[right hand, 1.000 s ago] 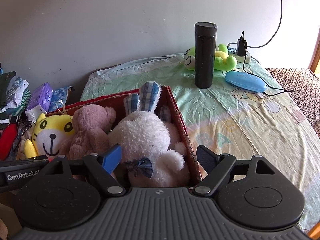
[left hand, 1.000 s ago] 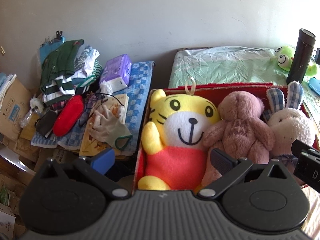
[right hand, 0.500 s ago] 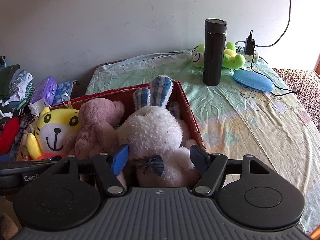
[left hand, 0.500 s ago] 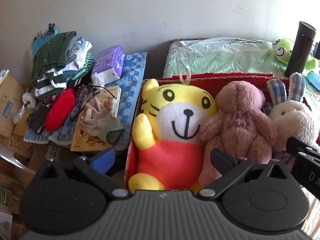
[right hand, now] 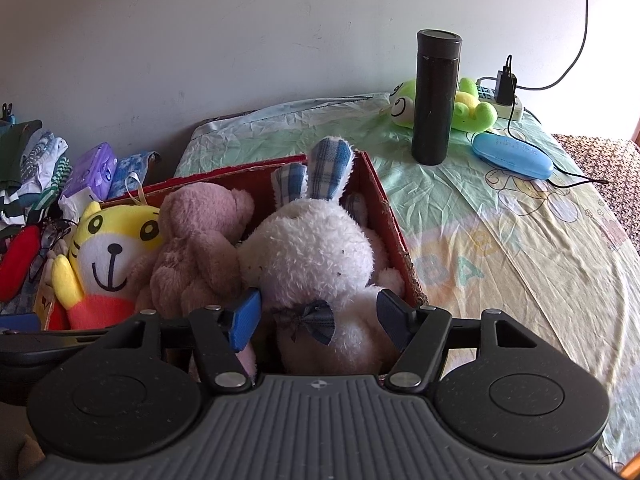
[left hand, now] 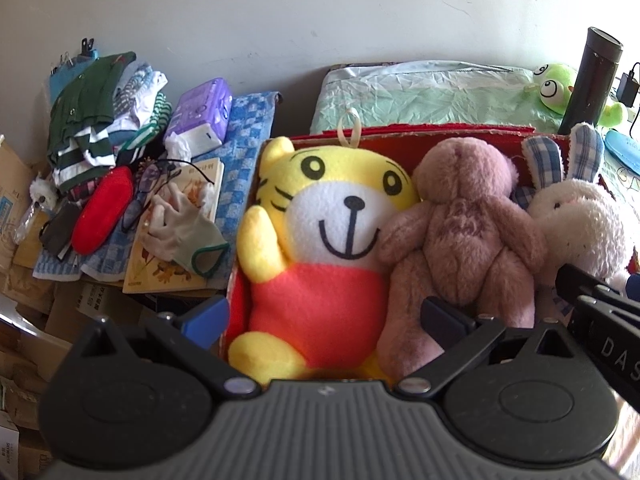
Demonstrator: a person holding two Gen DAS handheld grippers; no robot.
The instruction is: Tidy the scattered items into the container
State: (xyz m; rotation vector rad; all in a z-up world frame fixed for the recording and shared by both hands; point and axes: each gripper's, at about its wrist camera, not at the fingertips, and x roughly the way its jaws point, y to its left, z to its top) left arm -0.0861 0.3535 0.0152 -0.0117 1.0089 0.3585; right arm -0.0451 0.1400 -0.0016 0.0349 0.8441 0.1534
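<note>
I am holding my right gripper point(right hand: 318, 318) over the near end of the red box point(right hand: 394, 216), its jaws standing fairly wide on either side of the white rabbit point(right hand: 316, 256); the blue pad is at the rabbit's side and the dark pad is by its other flank, but I cannot tell whether either is pressing the fur. The rabbit is sitting in the right end of the box, leaning against the pink bear point(right hand: 196, 248), with the yellow tiger point(right hand: 108, 256) lying at the left end. I am hovering my left gripper point(left hand: 326, 320) with its jaws wide apart above the tiger's orange belly, gripping nothing. Outside the box, a green frog toy point(right hand: 468, 106), a black flask point(right hand: 436, 96) and a blue case point(right hand: 512, 156) are resting on the green sheet point(right hand: 500, 240).
</note>
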